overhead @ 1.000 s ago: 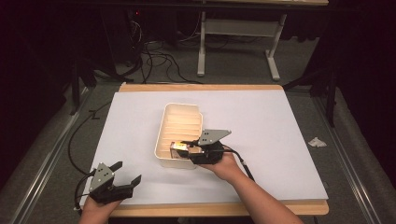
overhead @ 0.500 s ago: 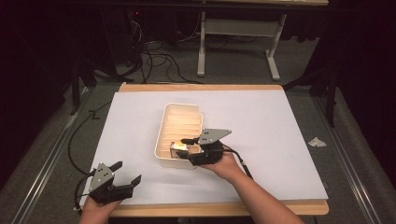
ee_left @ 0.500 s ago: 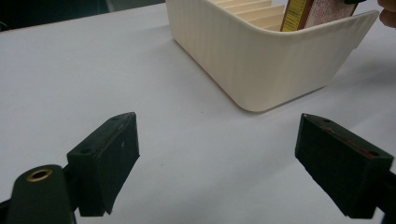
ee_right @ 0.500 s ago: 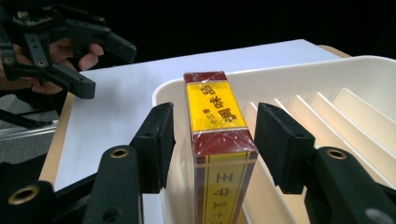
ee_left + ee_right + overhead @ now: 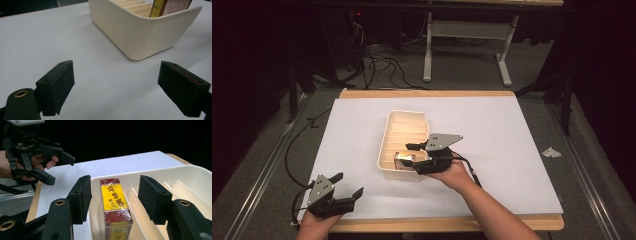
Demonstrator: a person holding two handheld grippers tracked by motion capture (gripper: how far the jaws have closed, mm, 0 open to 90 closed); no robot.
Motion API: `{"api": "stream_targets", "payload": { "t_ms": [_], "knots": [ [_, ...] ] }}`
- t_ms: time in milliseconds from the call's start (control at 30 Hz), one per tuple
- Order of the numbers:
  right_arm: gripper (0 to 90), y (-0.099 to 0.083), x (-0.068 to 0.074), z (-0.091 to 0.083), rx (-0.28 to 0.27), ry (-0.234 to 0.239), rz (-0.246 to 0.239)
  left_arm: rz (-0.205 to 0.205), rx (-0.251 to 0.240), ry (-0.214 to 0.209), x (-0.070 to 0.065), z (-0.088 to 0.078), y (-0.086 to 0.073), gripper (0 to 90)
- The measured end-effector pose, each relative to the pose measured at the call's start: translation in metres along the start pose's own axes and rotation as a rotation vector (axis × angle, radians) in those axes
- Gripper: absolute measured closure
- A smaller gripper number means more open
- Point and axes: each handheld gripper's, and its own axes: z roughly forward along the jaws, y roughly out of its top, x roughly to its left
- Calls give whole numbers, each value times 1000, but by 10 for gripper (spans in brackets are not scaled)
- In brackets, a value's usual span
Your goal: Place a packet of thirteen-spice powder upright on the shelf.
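1. Table [image 5: 522, 150]: a white sheet covers the top, with a wooden edge showing at the near and far sides. All items below rest on it or are held over it.

2. Cream bin [image 5: 404, 137]: a ribbed, rounded-corner plastic container stands near the middle of the sheet. Internal dividers run across its width.

3. Right gripper [image 5: 416, 156]: held at the near right corner of the bin, jaws pointing into it. The jaws stand apart, released, one on each side of the box with a visible gap on both sides; neither pad touches it. The jaws have just been opening, with the box between them.

4. Left gripper [image 5: 346, 186]: held at the near left corner of the table, well apart from the bin. The jaws are spread wide and hold nothing; bare white sheet lies between them in the left gripper view.

5. Box [image 5: 115, 203]: a small carton in clear wrap, yellow face with red characters, dark red bands at top and bottom. It stands on end inside the bin, in the nearest compartment, against the near wall.

6. Difference from the earlier high view: the right gripper's jaws stand wider about the box. The bin, the box and the left gripper are unchanged in position.
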Motion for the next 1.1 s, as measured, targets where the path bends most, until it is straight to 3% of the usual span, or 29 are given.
{"api": "stream_targets", "payload": {
  "t_ms": [400,933,1100],
  "knots": [
    [429,5,-5,-16,-7,-34,15,-3,-1,-3,-1,1,0,144],
    [393,-2,-22,-57,2,-156,31,-2,4,-3,-1,2,-2,144],
    [332,-13,-27,-80,17,-228,56,-2,5,-6,-2,3,-2,143]
  ]
}}
